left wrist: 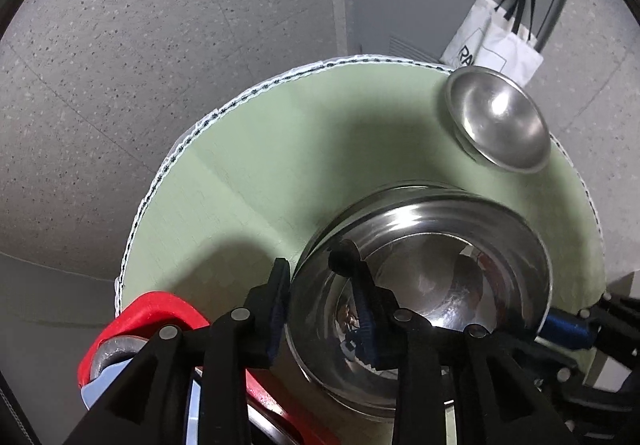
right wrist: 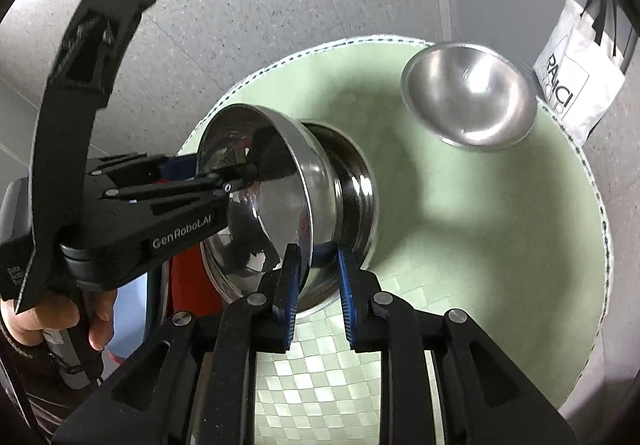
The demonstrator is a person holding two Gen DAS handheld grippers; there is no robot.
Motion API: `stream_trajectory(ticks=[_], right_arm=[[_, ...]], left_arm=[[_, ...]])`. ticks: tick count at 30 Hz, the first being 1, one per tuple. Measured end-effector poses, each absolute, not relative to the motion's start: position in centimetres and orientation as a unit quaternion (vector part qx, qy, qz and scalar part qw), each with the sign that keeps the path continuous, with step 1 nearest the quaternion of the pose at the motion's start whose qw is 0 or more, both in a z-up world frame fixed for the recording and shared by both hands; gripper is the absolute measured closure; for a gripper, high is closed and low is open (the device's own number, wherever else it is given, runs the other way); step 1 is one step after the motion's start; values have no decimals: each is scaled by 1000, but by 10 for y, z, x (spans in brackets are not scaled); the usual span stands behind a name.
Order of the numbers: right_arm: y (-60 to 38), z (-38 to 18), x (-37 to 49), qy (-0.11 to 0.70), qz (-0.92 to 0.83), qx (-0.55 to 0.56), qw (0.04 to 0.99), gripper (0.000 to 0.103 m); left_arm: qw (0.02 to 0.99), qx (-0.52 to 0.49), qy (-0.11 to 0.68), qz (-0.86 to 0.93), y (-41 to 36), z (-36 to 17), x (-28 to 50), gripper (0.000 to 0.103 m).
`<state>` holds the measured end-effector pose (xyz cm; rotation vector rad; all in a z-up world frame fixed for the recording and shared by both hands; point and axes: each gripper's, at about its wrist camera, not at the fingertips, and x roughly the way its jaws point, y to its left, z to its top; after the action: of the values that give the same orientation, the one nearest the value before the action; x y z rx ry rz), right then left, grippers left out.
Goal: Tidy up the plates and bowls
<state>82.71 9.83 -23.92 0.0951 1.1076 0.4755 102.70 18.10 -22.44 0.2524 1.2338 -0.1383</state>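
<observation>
My left tongs [left wrist: 316, 277] straddle the near rim of the steel bowl [left wrist: 420, 285], one finger outside, one inside, set narrow; whether the pads still press the rim I can't quite tell. My right tongs [right wrist: 318, 277] straddle the opposite edge, also narrow, with a sliver of gap on one side. The bowl sits nested on another bowl [right wrist: 356, 189] on the green mat [right wrist: 480, 245]. A shallow steel dish [left wrist: 498, 117] lies well beyond both tongs.
</observation>
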Motion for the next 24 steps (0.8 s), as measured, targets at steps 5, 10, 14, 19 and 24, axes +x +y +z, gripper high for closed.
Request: stream_trajectory(ticks=[5, 10, 14, 19, 24], right_arm=[[99, -244, 837, 525, 215, 61, 821, 74], [100, -240, 838, 519, 218, 64, 824, 58], [97, -234, 835, 518, 212, 67, 826, 36], [89, -227, 834, 516, 219, 81, 824, 30], [70, -213, 831, 495, 214, 91, 838, 30]], left_arm=[[810, 125, 570, -63, 178, -226, 1023, 71], [809, 125, 570, -65, 178, -229, 1022, 65], [811, 121, 568, -63, 180, -226, 1021, 61], [817, 119, 561, -62, 180, -216, 1019, 53], [833, 101, 540, -69, 179, -191, 1016, 33]])
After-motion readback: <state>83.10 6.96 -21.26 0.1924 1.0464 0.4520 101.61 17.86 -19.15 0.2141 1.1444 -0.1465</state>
